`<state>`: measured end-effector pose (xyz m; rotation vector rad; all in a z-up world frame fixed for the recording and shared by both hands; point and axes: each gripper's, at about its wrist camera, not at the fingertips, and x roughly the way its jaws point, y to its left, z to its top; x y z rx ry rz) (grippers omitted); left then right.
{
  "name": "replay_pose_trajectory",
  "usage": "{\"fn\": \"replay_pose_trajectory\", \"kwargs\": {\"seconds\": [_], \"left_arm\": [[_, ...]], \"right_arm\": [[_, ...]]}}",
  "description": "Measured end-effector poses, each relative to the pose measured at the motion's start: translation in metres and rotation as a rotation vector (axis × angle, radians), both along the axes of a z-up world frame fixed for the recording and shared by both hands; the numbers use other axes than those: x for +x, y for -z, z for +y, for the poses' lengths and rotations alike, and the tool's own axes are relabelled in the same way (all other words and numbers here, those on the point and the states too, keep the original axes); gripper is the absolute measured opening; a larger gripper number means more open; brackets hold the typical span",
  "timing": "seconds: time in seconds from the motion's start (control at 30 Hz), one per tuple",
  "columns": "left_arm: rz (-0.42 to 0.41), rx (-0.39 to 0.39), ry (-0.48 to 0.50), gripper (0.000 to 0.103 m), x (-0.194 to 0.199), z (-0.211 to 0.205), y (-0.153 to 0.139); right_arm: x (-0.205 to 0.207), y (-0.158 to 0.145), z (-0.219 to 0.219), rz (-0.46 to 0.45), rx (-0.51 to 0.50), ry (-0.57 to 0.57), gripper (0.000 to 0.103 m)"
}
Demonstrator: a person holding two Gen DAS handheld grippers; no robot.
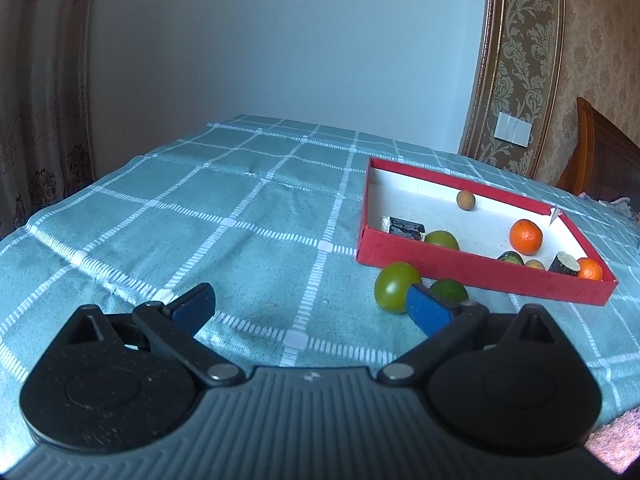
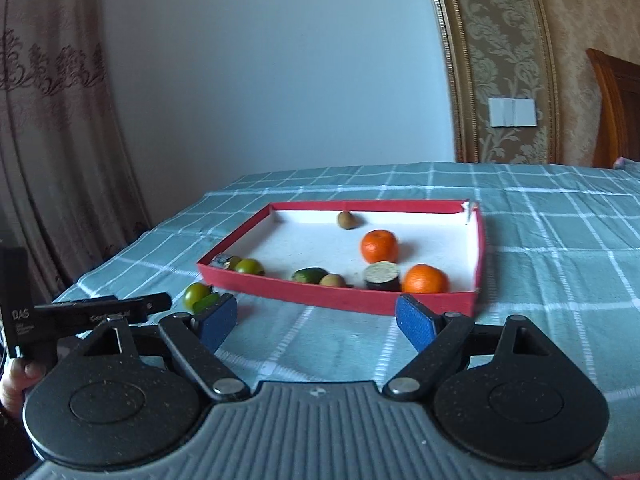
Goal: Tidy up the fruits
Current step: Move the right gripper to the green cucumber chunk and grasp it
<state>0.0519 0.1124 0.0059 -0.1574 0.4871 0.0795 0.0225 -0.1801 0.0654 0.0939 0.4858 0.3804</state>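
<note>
On the black body of the left gripper (image 2: 100,312), seen at the left edge of the right wrist view, white letters read "DAS"; the smaller lines under them are too blurred to read. Both claws stand wide with nothing between their blue pads: the left gripper (image 1: 310,306) over bare teal checked tablecloth (image 1: 200,220), the right gripper (image 2: 316,318) just short of the near wall of the shallow red cardboard tray with a white floor (image 2: 304,300). Ahead and right of the left claw, two round green fruits lie on the cloth against the tray's outer wall: the larger olive-green one (image 1: 394,286) just beyond the right pad, the darker one (image 1: 450,292) partly hidden behind it. Inside the tray sit two oranges (image 2: 379,246) (image 2: 425,279), a small brown round fruit (image 2: 346,219) near the far wall, a dark cut cylinder (image 2: 383,276) standing on end, and an elongated green piece (image 2: 310,275) lying along the near wall. Open cloth spreads wide to the left of the tray.
</note>
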Motion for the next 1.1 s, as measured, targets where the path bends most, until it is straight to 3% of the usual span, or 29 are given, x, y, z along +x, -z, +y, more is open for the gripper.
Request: {"fn": "replay_pose_trajectory", "kwargs": {"seconds": [0.53, 0.83, 1.1], "left_arm": [[0.020, -0.117, -0.084, 0.101, 0.003, 0.023, 0.001], [0.014, -0.139, -0.088, 0.101, 0.002, 0.026, 0.001], [0.013, -0.143, -0.090, 0.101, 0.002, 0.027, 0.002]], "right_arm": [[0.021, 0.020, 0.093, 0.029, -0.165, -0.194, 0.087], [0.029, 0.029, 0.108, 0.003, -0.194, -0.220, 0.087], [0.049, 0.037, 0.124, -0.014, -0.293, -0.270, 0.086]]}}
